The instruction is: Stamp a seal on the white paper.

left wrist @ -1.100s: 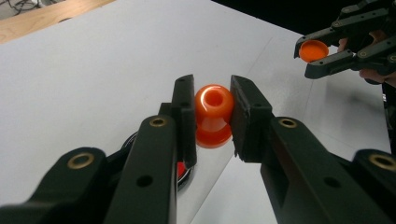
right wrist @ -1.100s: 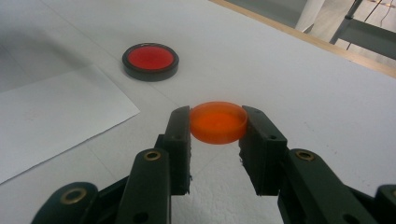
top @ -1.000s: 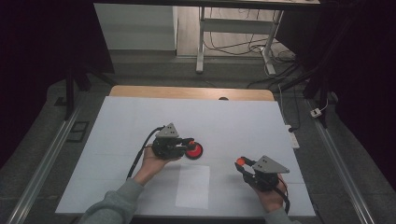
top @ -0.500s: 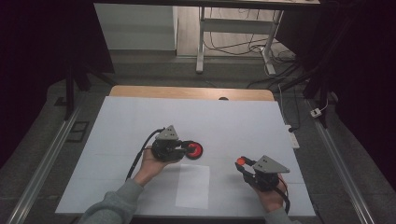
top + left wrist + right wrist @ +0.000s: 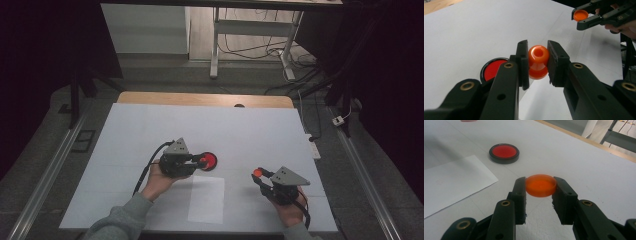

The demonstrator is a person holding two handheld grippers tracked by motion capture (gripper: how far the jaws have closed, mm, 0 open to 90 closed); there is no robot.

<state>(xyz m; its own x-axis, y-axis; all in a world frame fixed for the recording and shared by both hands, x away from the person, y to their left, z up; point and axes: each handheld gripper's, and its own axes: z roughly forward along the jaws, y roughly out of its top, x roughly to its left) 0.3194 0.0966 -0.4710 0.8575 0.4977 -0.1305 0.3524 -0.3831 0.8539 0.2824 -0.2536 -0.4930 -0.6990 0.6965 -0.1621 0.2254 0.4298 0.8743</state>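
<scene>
My left gripper (image 5: 537, 53) is shut on a small orange bottle-shaped piece (image 5: 538, 61) whose round opening faces the camera. It hovers beside a red disc in a black rim (image 5: 494, 68) lying on the white table cover. In the high view the left gripper (image 5: 202, 160) sits mid-table, right next to the red disc (image 5: 210, 161). My right gripper (image 5: 540, 182) is shut on a flat orange cap (image 5: 540, 185), held level above the table. From above, the right gripper (image 5: 258, 174) is near the front right, and the orange cap (image 5: 258, 173) shows at its tips.
A white sheet of paper (image 5: 206, 198) lies flat near the front edge between the two hands. The white table cover (image 5: 240, 130) ends at a wooden strip (image 5: 200, 98) at the back. Metal rails run along both sides, and table legs and cables stand beyond.
</scene>
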